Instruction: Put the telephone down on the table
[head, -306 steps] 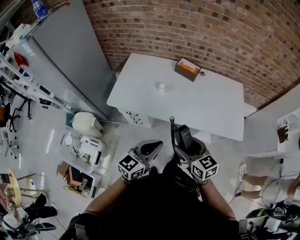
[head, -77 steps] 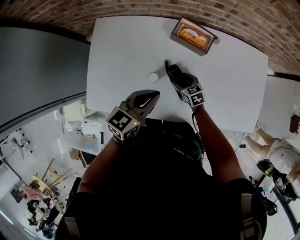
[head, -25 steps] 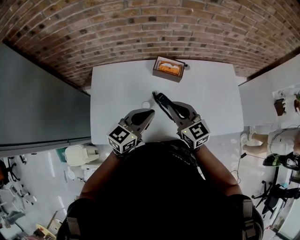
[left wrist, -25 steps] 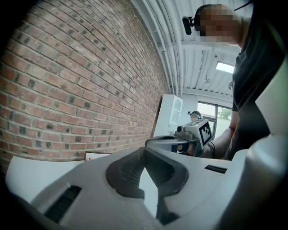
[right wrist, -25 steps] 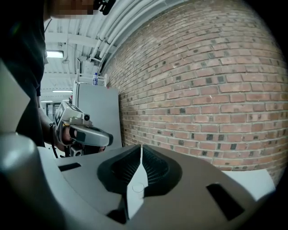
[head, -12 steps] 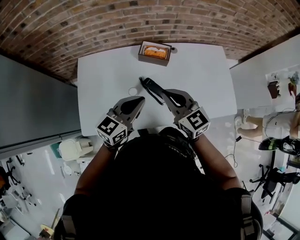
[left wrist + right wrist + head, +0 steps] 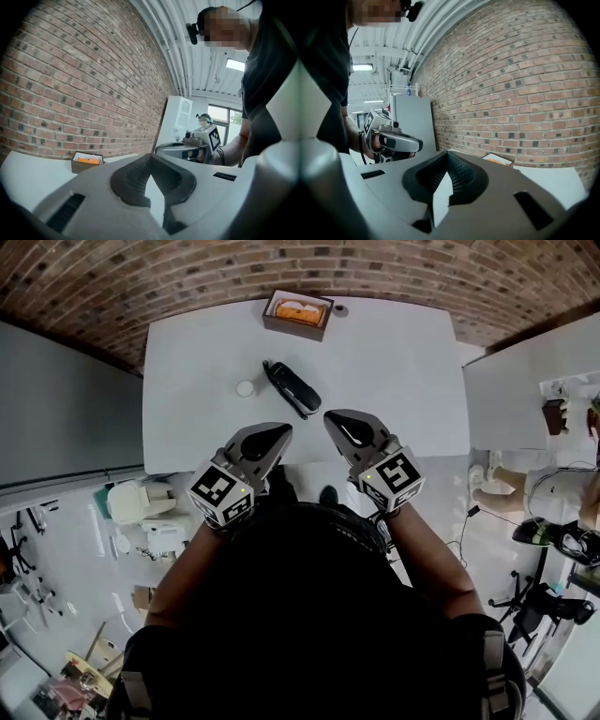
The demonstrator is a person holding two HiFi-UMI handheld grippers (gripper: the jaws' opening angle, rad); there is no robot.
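1. Black plastic telephone handset (image 7: 292, 388), oblong and cordless-looking, lies flat and slantwise on the white rectangular table (image 7: 403, 362). It is just beside a small white round object (image 7: 246, 387) and nearer the person than the brown cardboard box (image 7: 297, 313) with orange contents. Nothing touches it.
2. By my judgement it is stiff, light and smooth-shelled, so somewhat slippery. The best hold would be across its narrow sides at mid-length, away from the thin end, which may be a stub antenna; it is too small to tell.
3. On the left gripper (image 7: 281, 430) the jaws meet tip to tip with nothing between them. The right gripper (image 7: 330, 416) is likewise closed and empty. Both hover at the table's near edge, apart from the handset.
4. Half a second earlier the right gripper's tips reached the handset. Now that gripper is drawn back and the handset lies alone, so the putting-down looks done.
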